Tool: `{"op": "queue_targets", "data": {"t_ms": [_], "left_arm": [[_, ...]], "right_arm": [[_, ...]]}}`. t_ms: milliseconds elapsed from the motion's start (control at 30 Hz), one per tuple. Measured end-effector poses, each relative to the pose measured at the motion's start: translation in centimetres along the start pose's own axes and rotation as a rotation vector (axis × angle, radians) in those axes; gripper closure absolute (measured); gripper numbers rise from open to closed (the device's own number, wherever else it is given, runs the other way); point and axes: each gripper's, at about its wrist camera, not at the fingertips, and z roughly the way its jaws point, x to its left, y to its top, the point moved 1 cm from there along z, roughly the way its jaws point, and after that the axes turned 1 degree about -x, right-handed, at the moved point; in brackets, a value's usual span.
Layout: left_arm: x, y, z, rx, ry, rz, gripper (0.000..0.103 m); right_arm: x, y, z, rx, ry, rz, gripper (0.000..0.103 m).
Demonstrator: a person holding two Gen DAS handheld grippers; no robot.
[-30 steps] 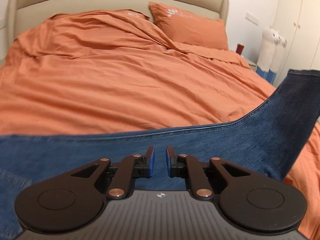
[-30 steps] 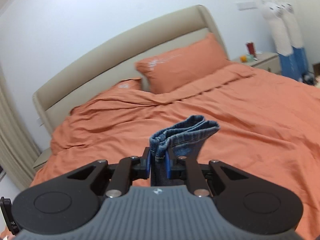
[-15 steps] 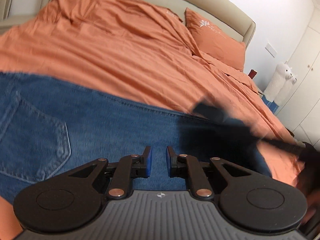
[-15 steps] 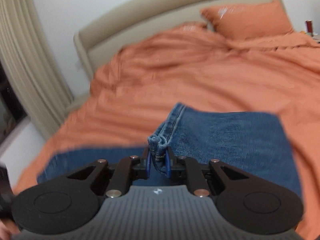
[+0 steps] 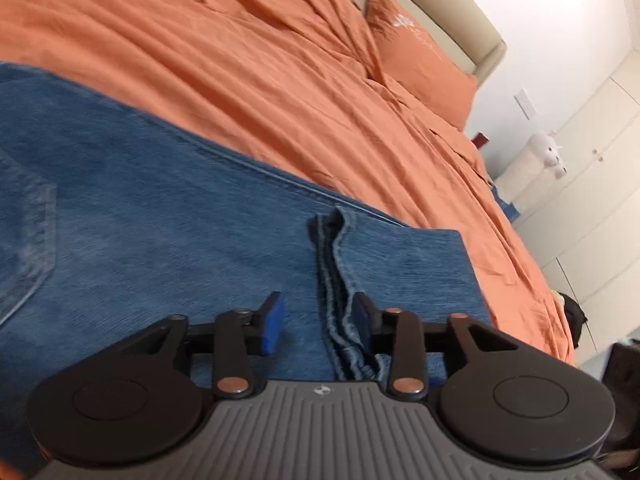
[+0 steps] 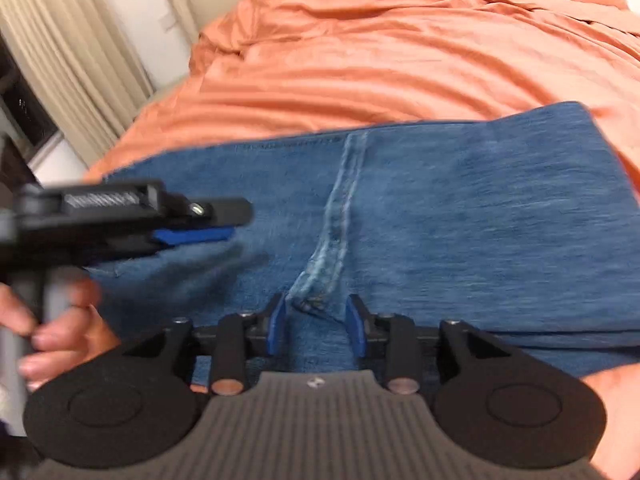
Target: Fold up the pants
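Note:
Blue denim pants (image 5: 160, 216) lie folded on the orange bed; the leg ends are laid back over the upper part, and their hems (image 5: 336, 280) run down the middle. My left gripper (image 5: 318, 320) is open just above the denim, the hems lying between its blue pads. My right gripper (image 6: 316, 324) is open too, with the hem edge (image 6: 332, 232) just ahead of its pads and nothing held. The left gripper also shows in the right wrist view (image 6: 132, 216), held by a hand at the left.
An orange duvet (image 5: 260, 60) covers the bed, with an orange pillow (image 5: 420, 64) by the beige headboard (image 5: 460, 20). White wardrobe doors (image 5: 592, 160) and a white plush toy (image 5: 548, 156) stand at the right. Beige curtains (image 6: 72, 52) hang beyond the bed's left side.
My right gripper carried the leg hems over onto the upper pants, lowered them and opened, letting go. My left gripper opened as well and moved down close to the hems.

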Motion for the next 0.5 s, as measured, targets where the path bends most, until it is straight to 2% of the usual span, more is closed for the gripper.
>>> {"op": "queue_targets", "data": {"t_ms": [67,133,200,300,400,433,467,500], "left_arm": [[-0.6,0.3,1.2,-0.003,-0.007,0.022,0.040],[-0.9,0.8,2.6,-0.001,-0.024,0.021,0.036],[-0.9,1.2,4.3,-0.003,-0.027,0.014,0.034],[-0.5,1.5,6.3,-0.014,0.004,0.014,0.034],[-0.2,1.4,7.4,-0.033,0.026,0.031,0.043],[-0.5,1.3,7.6,-0.044,0.022,0.050,0.053],[-0.9,1.2,7.7,-0.054,0.019,0.071,0.070],[-1.2,1.1,7.9,-0.054,0.016,0.088,0.078]], "right_arm": [[-1.4,0.4,-1.7,-0.057,-0.011,0.016,0.065],[-3.2,0.9,-3.0,-0.119,-0.064,0.013,0.065],[-5.1,1.5,-3.6,-0.181,-0.133,0.011,0.065],[-7.9,2.4,-3.7,-0.232,-0.172,0.058,0.065],[-10.3,3.5,-3.6,-0.275,-0.176,0.110,0.065],[-10.9,3.9,-3.3,-0.285,-0.188,0.119,0.068],[-11.6,4.4,-3.2,-0.294,-0.202,0.124,0.072],[-12.1,4.7,-3.1,-0.303,-0.218,0.125,0.076]]}}
